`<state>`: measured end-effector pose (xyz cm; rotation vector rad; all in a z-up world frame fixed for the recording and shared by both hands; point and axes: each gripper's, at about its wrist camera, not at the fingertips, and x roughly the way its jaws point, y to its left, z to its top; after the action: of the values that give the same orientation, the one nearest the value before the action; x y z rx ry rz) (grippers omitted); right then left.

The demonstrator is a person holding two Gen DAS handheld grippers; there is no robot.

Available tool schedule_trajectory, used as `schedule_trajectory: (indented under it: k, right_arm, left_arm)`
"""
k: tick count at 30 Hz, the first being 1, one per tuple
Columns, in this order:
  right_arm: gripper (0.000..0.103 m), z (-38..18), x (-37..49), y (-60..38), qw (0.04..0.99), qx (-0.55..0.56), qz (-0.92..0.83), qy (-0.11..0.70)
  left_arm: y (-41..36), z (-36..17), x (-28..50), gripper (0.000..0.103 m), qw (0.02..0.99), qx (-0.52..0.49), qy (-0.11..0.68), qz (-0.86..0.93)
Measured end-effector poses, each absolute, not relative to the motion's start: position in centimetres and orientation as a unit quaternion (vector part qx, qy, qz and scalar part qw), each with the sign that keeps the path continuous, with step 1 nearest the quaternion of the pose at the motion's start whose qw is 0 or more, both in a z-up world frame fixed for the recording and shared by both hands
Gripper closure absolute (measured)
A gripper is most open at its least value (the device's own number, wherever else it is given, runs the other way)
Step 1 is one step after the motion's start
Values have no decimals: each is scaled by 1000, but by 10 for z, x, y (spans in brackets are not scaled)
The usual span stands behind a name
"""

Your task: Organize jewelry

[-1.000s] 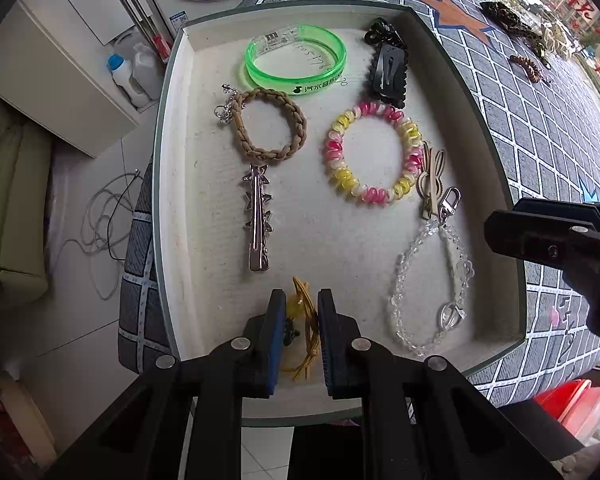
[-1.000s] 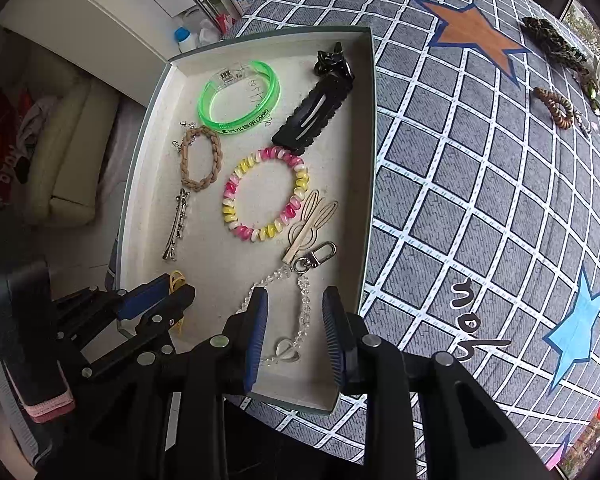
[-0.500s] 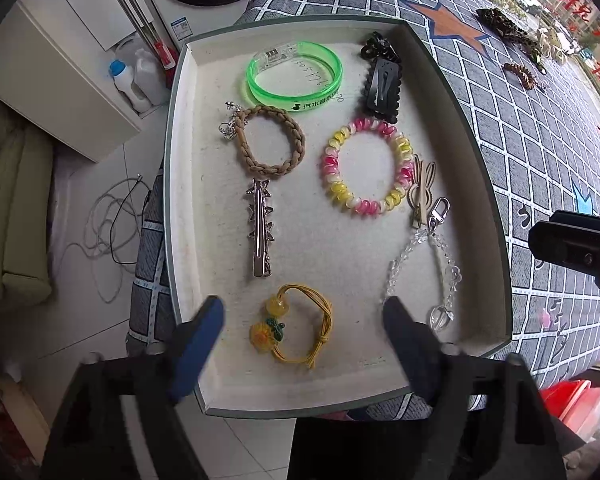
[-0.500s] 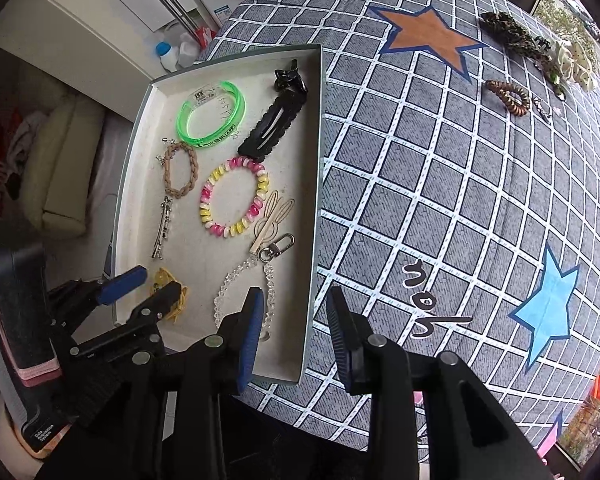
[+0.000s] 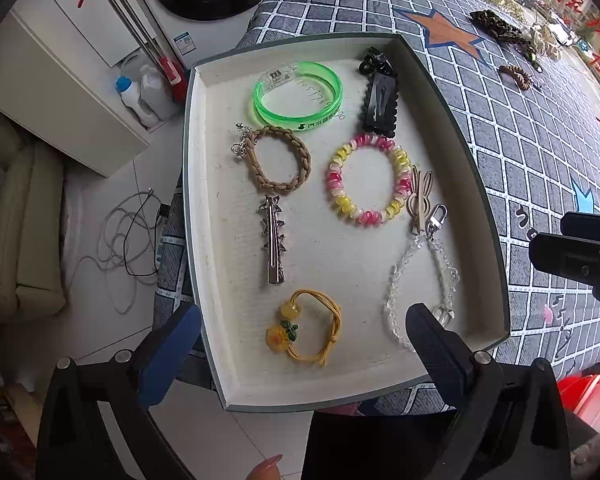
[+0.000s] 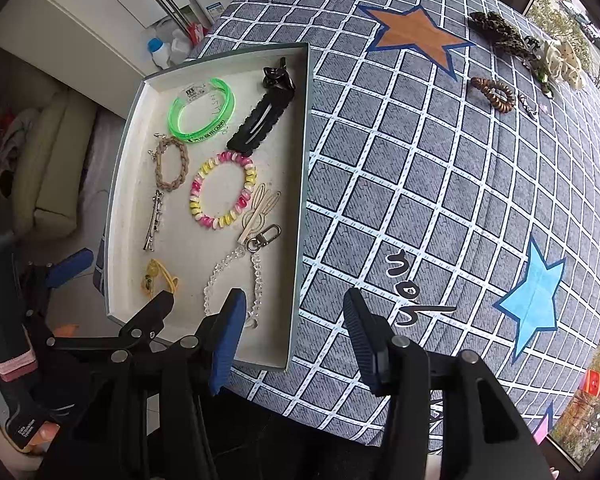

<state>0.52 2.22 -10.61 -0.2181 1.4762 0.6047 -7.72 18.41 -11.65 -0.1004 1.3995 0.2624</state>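
Note:
A shallow white tray (image 5: 204,208) (image 6: 124,184) holds several pieces: a yellow hair tie (image 5: 304,326) (image 6: 158,276), a clear bead chain (image 5: 420,276) (image 6: 236,272), a pink-yellow coil bracelet (image 5: 368,180), a silver clip (image 5: 274,240), a braided tan bracelet (image 5: 280,160), a green bangle (image 5: 298,98) and a black clip (image 5: 380,106). My left gripper (image 5: 300,344) is open and empty above the tray's near edge, over the yellow hair tie. My right gripper (image 6: 296,332) is open and empty over the tray's near right corner.
On the checked tablecloth (image 6: 420,184) at the far right lie a brown coil tie (image 6: 494,94), a leopard scrunchie (image 6: 496,30) and a white piece (image 6: 560,62). Left of the table is floor with cables (image 5: 120,240), bottles (image 5: 140,96) and a sofa (image 5: 12,240).
My left gripper let go of the yellow hair tie, which now lies in the tray, and pulled back. My right gripper opened wide and drew back to the right.

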Motion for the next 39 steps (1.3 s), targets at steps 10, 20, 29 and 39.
schedule_trajectory:
  k: [10,20,29,39]
  right_arm:
    - [22,-96,5,25,702,-115,267,650]
    - [16,-75,8,23,719,-134,268,627]
    - [0,-50,5,21,722,-146,290,611]
    - [0,-16,3,13,722,-175,293,602]
  left_arm:
    - [186,-99,-80,0,761,-28,632,141]
    - [188,-76,-85,0,767,-52,622,147]
    - [184,-51,-91,0,772,-58,612,164]
    - [175,-14,-97,0,774,-84,613,139]
